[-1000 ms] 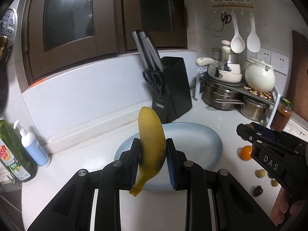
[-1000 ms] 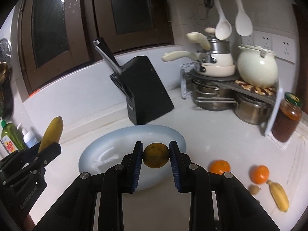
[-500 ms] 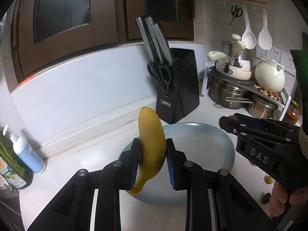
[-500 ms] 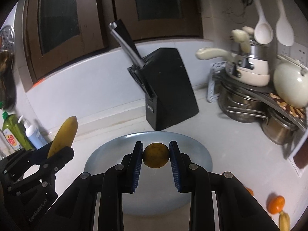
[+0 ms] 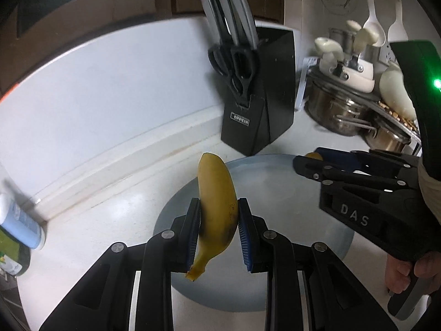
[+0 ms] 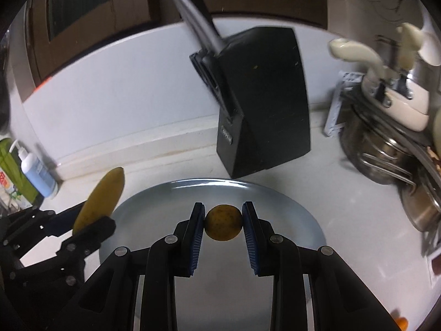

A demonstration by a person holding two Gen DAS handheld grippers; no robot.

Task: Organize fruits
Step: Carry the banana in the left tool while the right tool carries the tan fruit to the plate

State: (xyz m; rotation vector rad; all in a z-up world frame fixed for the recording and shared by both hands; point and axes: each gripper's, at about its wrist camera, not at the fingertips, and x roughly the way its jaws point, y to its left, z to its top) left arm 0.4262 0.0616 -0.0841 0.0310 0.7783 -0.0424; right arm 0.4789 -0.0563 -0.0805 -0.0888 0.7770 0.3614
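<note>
My left gripper (image 5: 219, 220) is shut on a yellow banana (image 5: 217, 207) that stands nearly upright, stem down, over the near-left part of a pale blue oval plate (image 5: 275, 182). My right gripper (image 6: 223, 222) is shut on a small round yellow-brown fruit (image 6: 223, 222) above the same plate (image 6: 289, 207). In the left wrist view the right gripper (image 5: 308, 162) reaches in from the right over the plate, a hand gripping its handle. In the right wrist view the left gripper (image 6: 91, 220) with the banana (image 6: 102, 201) comes in from the left. The plate holds no fruit.
A black knife block (image 5: 256, 93) with knives and scissors stands just behind the plate. Steel pots on a rack (image 5: 344, 115) and cream-coloured cookware fill the back right. Soap bottles (image 6: 35, 171) stand at the far left by the wall. An orange fruit (image 6: 401, 322) lies at the right wrist view's lower right edge.
Both grippers have moved forward and lower toward the plate, which now looms larger under them. The banana and the round fruit stay clamped. The loose fruits on the counter have mostly left view.
</note>
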